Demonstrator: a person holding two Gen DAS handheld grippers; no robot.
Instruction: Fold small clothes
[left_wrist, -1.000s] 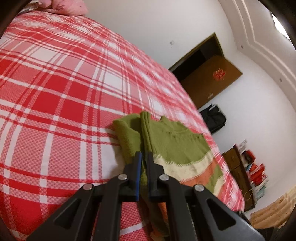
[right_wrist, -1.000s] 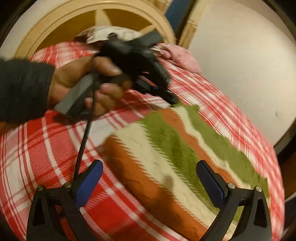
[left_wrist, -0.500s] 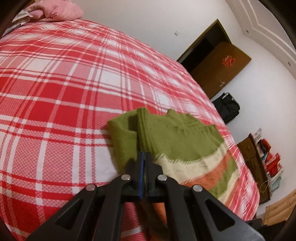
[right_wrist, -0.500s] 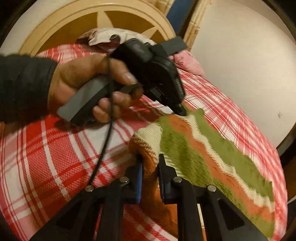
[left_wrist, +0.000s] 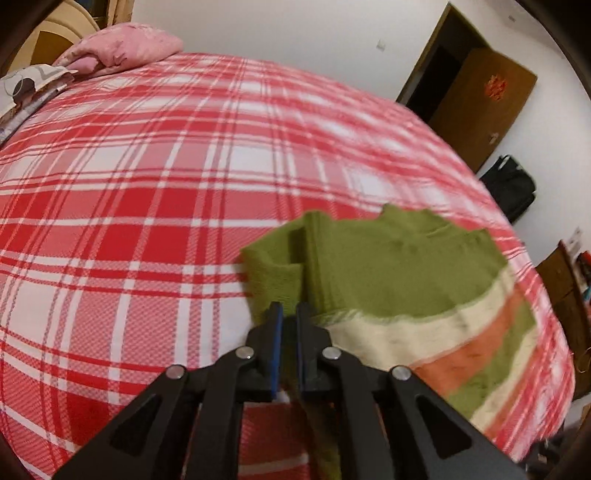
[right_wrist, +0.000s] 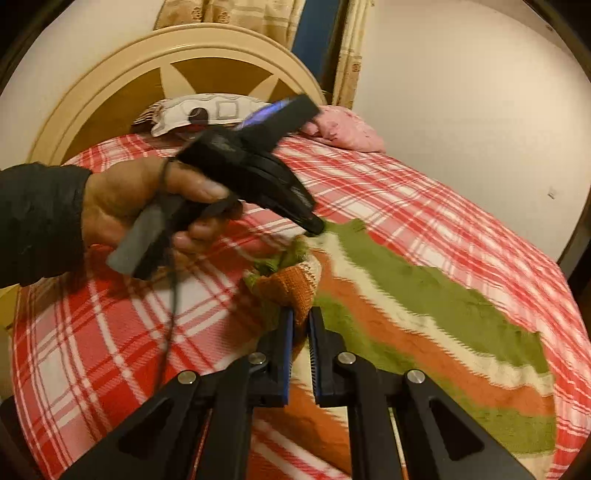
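A small knitted sweater (left_wrist: 399, 280), green with cream and orange stripes, lies on the red plaid bed (left_wrist: 147, 192). My left gripper (left_wrist: 289, 314) is shut on the sweater's side edge by the folded green sleeve. In the right wrist view my right gripper (right_wrist: 301, 321) is shut on the orange hem corner of the sweater (right_wrist: 424, 306) and holds it lifted and bunched. The left gripper (right_wrist: 314, 227), held in a hand, pinches the same edge farther up.
A pink pillow (left_wrist: 122, 48) and a patterned cushion (left_wrist: 26, 85) lie at the bed's head by the round headboard (right_wrist: 177, 62). A brown door (left_wrist: 480, 99), a black bag (left_wrist: 513, 184) and shelves stand beyond the bed's far edge.
My right gripper closed on the orange hem corner and lifted it. My left gripper stayed shut on the sweater's edge and both rose, pulling that side up.
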